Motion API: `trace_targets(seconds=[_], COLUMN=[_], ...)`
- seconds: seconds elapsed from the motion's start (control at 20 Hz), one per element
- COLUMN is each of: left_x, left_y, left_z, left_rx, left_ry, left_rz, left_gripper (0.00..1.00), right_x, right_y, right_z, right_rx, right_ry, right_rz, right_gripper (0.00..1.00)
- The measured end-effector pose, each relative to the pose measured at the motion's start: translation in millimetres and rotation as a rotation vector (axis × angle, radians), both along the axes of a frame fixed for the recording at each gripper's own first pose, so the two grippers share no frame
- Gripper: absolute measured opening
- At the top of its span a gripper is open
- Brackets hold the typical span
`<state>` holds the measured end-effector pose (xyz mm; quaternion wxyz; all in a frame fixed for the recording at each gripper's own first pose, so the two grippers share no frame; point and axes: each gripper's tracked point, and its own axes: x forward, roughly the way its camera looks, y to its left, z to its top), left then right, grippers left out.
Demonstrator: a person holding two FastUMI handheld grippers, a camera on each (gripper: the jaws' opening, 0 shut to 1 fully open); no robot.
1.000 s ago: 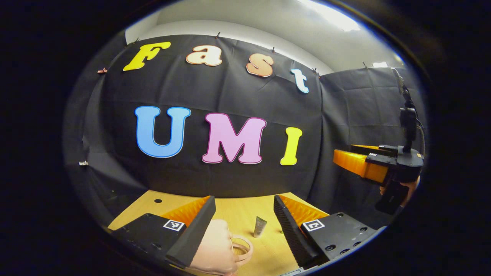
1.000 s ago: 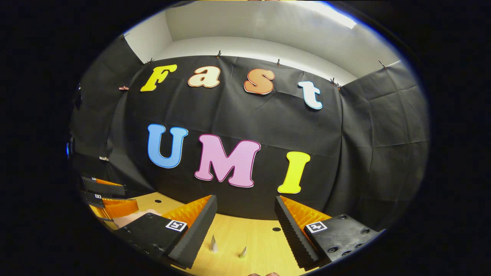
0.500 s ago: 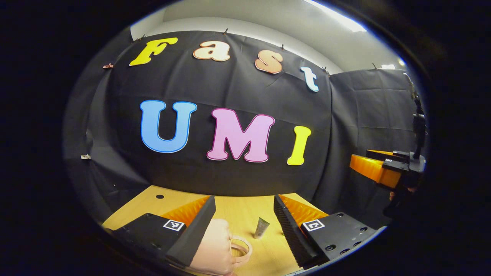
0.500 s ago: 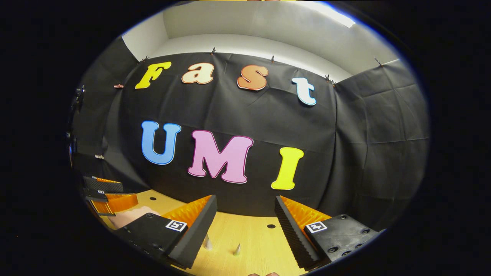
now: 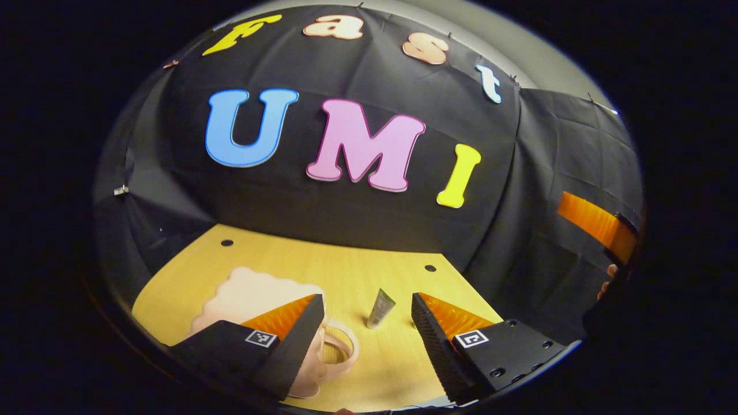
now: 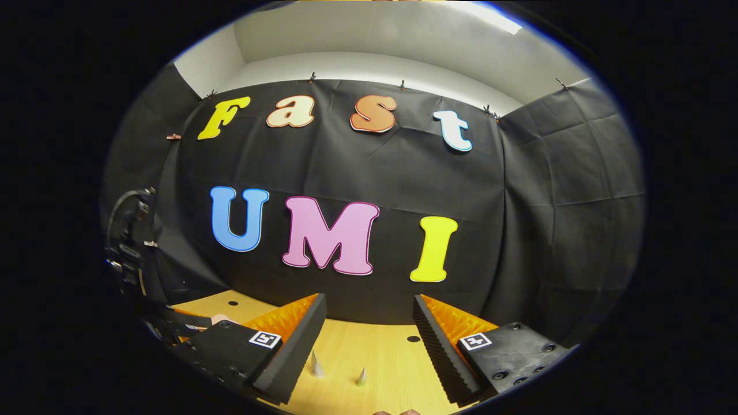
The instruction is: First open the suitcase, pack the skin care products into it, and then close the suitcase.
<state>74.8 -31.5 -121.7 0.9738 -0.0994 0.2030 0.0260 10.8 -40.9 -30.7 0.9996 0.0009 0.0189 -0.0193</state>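
A small pink suitcase (image 5: 251, 291) with a scalloped edge lies shut on the wooden table (image 5: 346, 268), its handle loop (image 5: 341, 350) pointing right. My left gripper (image 5: 366, 297) hovers open above it, the left finger over the case's right part. A slim grey tube (image 5: 380, 308) stands just beyond, between the fingers and untouched. In the right gripper view, two pointed silver caps (image 6: 316, 364) (image 6: 361, 377) stand on the table below my open right gripper (image 6: 369, 298), which holds nothing. My right gripper (image 5: 597, 225) also shows at the far right of the left gripper view.
Black cloth walls close the table at the back and right. Small round holes (image 5: 430, 268) (image 6: 413, 339) mark the tabletop. At the left edge of the right gripper view are a hand (image 6: 222, 318) and dark gear with cables (image 6: 130, 230).
The left gripper view has tipped downward, so more of the table and the whole suitcase top now show. The right gripper has slid toward that view's right edge. The right gripper view barely shifted.
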Motion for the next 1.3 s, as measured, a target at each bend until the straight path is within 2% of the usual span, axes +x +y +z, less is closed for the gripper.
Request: trace_targets(seconds=[0.25,0.5,0.7,0.8,0.85,0.9,0.95,1.0,1.1,1.15,1.25,1.3], left_x=[27.5,43.5,54.6,57.0,58.0,57.8,54.8,56.0,56.4,55.1,53.5,52.7], left_y=[-29.4,-11.4,-6.7,-3.8,-6.9,-1.3,11.9,7.2,6.9,8.4,17.2,20.8], left_z=[-81.3,-151.3,-188.4,-203.3,-210.3,-213.0,-220.7,-212.0,-196.9,-186.9,-160.1,-129.8], left_rx=[-0.055,0.030,0.021,0.011,-0.010,0.025,0.087,0.064,-0.001,-0.016,-0.006,-0.027], left_ry=[0.266,0.522,0.641,0.675,0.687,0.707,0.730,0.726,0.719,0.732,0.727,0.695], left_rz=[-0.070,0.004,0.050,0.076,0.065,0.063,0.034,0.013,0.017,0.015,-0.017,-0.046], left_gripper=[0.96,0.96,0.97,0.96,0.96,0.94,0.55,0.16,0.14,0.14,0.14,0.14], right_x=[12.2,31.2,44.6,52.2,55.9,61.0,66.6,70.9,79.5,81.4,83.4,84.1], right_y=[-32.7,-64.8,-99.7,-109.9,-111.6,-113.3,-112.5,-109.7,-100.3,-97.9,-87.7,-82.2], right_z=[-31.8,-71.6,-113.5,-129.1,-132.2,-134.6,-136.3,-137.2,-136.3,-133.3,-127.3,-125.3], right_rx=[0.024,0.090,0.071,0.100,0.116,0.128,0.139,0.143,0.129,0.120,0.114,0.112], right_ry=[0.043,0.106,0.190,0.229,0.241,0.250,0.252,0.256,0.256,0.247,0.235,0.232], right_rz=[0.033,0.066,0.053,0.058,0.061,0.063,0.072,0.083,0.115,0.120,0.125,0.123], right_gripper=[0.96,0.96,0.96,0.96,0.96,0.96,0.96,0.96,1.00,0.97,0.97,0.97])
